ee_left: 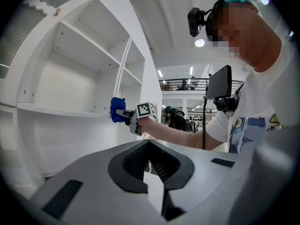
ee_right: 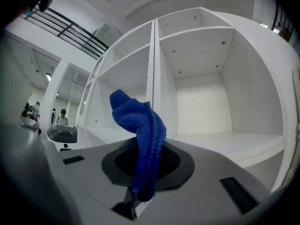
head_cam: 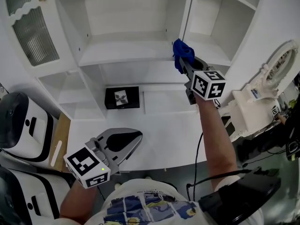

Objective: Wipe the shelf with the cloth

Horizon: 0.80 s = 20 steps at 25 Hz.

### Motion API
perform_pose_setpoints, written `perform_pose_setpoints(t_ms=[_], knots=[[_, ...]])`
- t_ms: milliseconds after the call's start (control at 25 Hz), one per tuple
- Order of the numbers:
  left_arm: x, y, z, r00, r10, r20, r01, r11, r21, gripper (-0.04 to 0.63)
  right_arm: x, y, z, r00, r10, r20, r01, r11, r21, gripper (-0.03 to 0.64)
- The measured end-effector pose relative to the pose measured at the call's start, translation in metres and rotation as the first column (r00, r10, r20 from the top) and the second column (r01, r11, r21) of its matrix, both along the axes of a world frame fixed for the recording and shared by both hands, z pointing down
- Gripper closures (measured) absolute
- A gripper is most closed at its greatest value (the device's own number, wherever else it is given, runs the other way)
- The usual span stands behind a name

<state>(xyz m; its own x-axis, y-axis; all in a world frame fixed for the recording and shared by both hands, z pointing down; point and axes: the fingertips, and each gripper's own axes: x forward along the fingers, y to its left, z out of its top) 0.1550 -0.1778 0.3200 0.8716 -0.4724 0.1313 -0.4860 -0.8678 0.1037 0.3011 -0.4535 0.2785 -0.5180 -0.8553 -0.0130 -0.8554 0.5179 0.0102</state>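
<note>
A blue cloth [head_cam: 182, 53] is bunched in my right gripper [head_cam: 185, 63], which is shut on it. The cloth is at the front edge of the white shelf [head_cam: 126, 51], right beside the vertical divider [head_cam: 186, 13]; I cannot tell whether it touches the board. In the right gripper view the cloth [ee_right: 140, 130] stands up out of the right gripper [ee_right: 147, 158], with the open compartments behind it. My left gripper [head_cam: 125, 143] hangs low over the white table [head_cam: 173, 135], shut and holding nothing. The left gripper view looks over the left gripper [ee_left: 150, 158] to the cloth [ee_left: 117, 109] at the shelf edge [ee_left: 56, 109].
A black box [head_cam: 122, 97] lies on the low surface under the shelf. White and black machines [head_cam: 21, 125] stand at the left and a white apparatus [head_cam: 262, 95] at the right. A glass-panelled cabinet door [head_cam: 33, 34] is at the upper left.
</note>
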Motion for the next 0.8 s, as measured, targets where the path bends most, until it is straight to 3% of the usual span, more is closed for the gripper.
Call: perform_pose_setpoints(t_ms=[800], knots=[[-0.006,0.007,-0.02,0.997,0.074,0.0,-0.074,0.996,0.043,0.583,0.004,-0.004,-0.119,0.999,0.018,0.036,-0.023,0.992,0.127,0.549]])
